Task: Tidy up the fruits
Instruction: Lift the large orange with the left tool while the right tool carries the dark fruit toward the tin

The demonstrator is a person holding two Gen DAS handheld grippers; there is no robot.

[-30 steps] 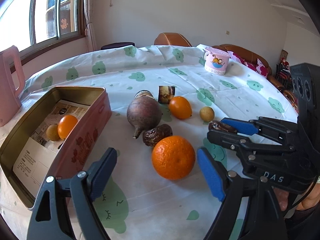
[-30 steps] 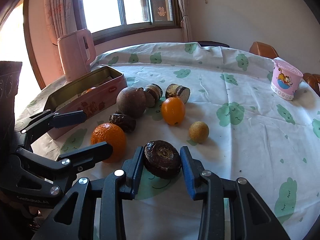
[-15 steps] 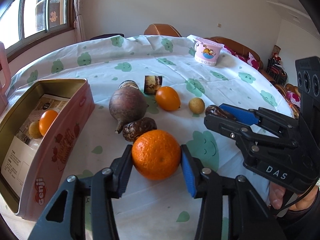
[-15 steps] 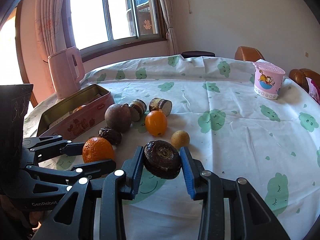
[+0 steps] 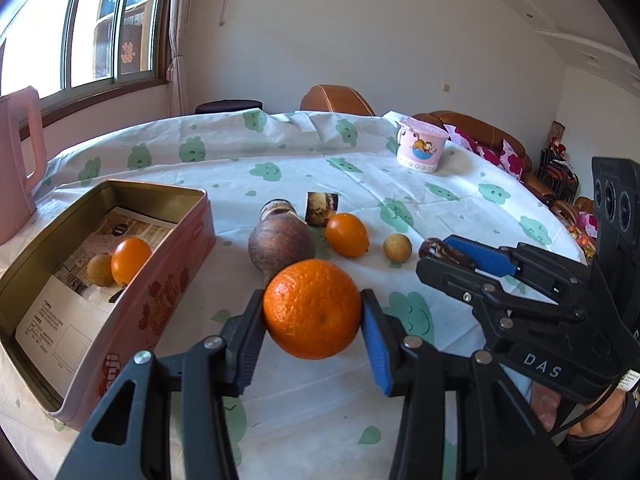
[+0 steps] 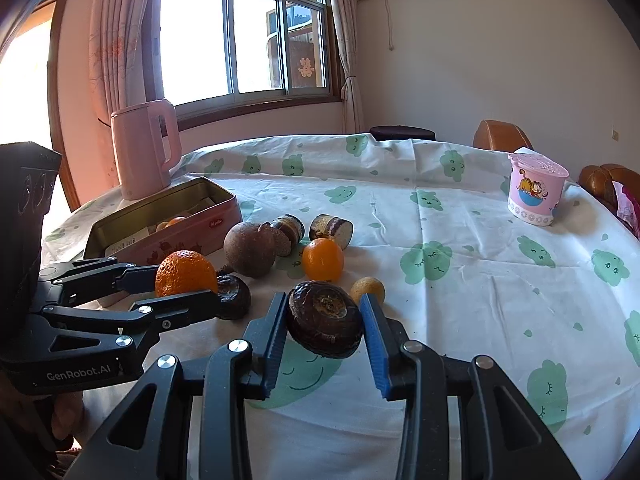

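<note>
My left gripper [image 5: 312, 309] is shut on a large orange [image 5: 312, 300], both pads pressing its sides; the right wrist view shows the same orange [image 6: 182, 272] in front of the tin. My right gripper [image 6: 324, 326] is shut on a dark brown wrinkled fruit [image 6: 324, 330], held just above the cloth. The open pink tin [image 5: 160, 280] lies to the left with a small orange [image 5: 130, 254] and a tan fruit [image 5: 100, 270] inside. On the cloth lie a purple root-like fruit [image 5: 280, 246], a small orange [image 5: 347, 235] and a tan round fruit [image 5: 397, 247].
Two cut brown pieces [image 6: 332, 228] and a dark date-like fruit [image 6: 234, 296] lie among the fruit. A pink kettle [image 6: 144, 148] stands behind the tin. A pink cartoon cup [image 6: 536, 188] sits far right. Chairs ring the round table's far edge.
The left jaws closed from wide open onto the large orange. Both views have tilted upward a little. The right gripper kept its hold on the dark fruit.
</note>
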